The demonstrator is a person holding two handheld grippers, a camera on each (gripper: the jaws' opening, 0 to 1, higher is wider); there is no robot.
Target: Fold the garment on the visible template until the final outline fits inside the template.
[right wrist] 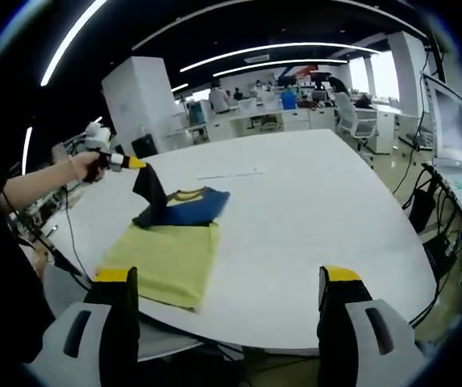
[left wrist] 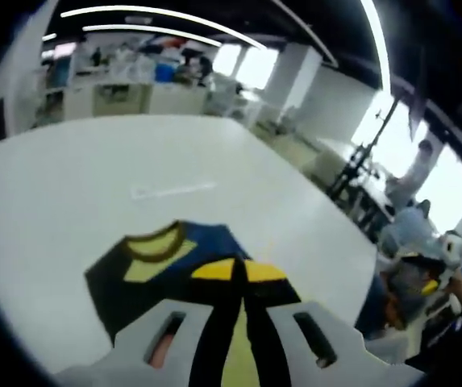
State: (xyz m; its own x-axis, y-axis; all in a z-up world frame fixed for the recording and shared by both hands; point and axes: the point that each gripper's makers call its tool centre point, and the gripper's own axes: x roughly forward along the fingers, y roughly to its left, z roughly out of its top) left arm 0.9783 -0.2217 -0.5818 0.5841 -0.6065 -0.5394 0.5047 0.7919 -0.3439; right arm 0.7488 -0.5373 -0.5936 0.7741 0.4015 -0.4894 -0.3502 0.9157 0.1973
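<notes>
A garment lies on the white table, with a yellow body [right wrist: 166, 258], a blue upper part [right wrist: 194, 205] and a dark sleeve [right wrist: 150, 193] pulled up off the surface. My left gripper [right wrist: 130, 162], held by a hand, is shut on that dark fabric. In the left gripper view its yellow-tipped jaws [left wrist: 240, 274] are closed on the dark cloth, above the garment [left wrist: 146, 266]. A faint template mark [right wrist: 229, 174] [left wrist: 174, 190] lies on the table beyond the garment. My right gripper [right wrist: 226, 278] hangs open near the table's front edge, short of the yellow hem.
The round white table [right wrist: 311, 201] has bare surface to the right of the garment and behind it. A monitor [right wrist: 448, 121] and cables stand at the right. Desks and chairs [right wrist: 355, 121] fill the back. A tripod [left wrist: 360, 169] and a person [left wrist: 424, 274] are beyond the table's edge.
</notes>
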